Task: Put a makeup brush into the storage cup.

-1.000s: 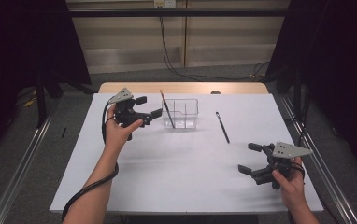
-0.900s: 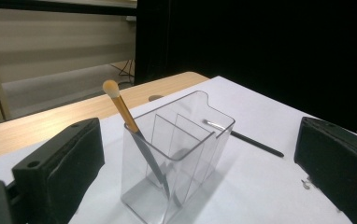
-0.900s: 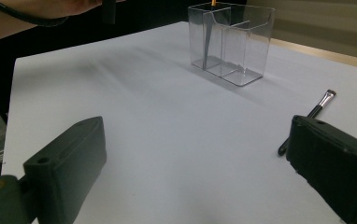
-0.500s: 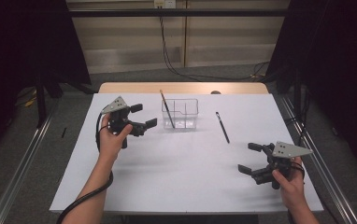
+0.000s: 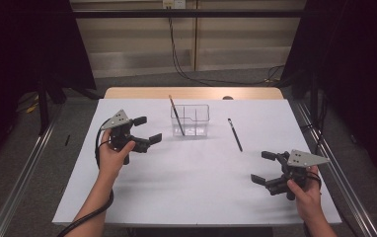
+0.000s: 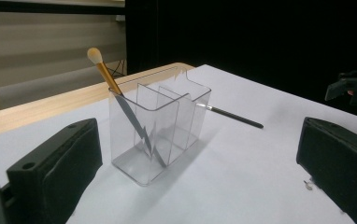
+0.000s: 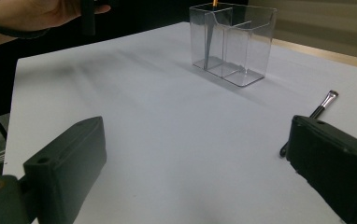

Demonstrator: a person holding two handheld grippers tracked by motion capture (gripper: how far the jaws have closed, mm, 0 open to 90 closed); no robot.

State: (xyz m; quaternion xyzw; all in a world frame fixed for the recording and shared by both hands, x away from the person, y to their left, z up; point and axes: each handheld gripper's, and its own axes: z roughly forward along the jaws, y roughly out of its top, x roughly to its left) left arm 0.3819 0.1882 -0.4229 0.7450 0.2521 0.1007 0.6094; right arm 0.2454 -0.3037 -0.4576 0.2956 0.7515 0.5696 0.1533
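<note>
A clear plastic organiser [image 5: 190, 120] [image 6: 160, 129] [image 7: 235, 42] with compartments stands at the table's far middle. A gold-handled brush [image 5: 176, 114] [image 6: 120, 100] leans in its left compartment, bristles up. A dark brush [image 5: 235, 134] [image 6: 235, 117] [image 7: 323, 105] lies flat on the white table to the organiser's right. My left gripper [image 5: 147, 130] [image 6: 200, 182] is open and empty, held left of the organiser and pointing at it. My right gripper [image 5: 265, 167] [image 7: 195, 182] is open and empty near the front right corner, well short of the dark brush.
The white table top [image 5: 196, 182] sits on a wooden table whose edge [image 5: 191, 93] shows at the back. Metal rails [image 5: 23, 173] run along the floor on both sides, and cables [image 5: 176, 54] hang behind the table.
My left gripper has drawn back from the organiser, toward the left and nearer the person. The right gripper has stayed put.
</note>
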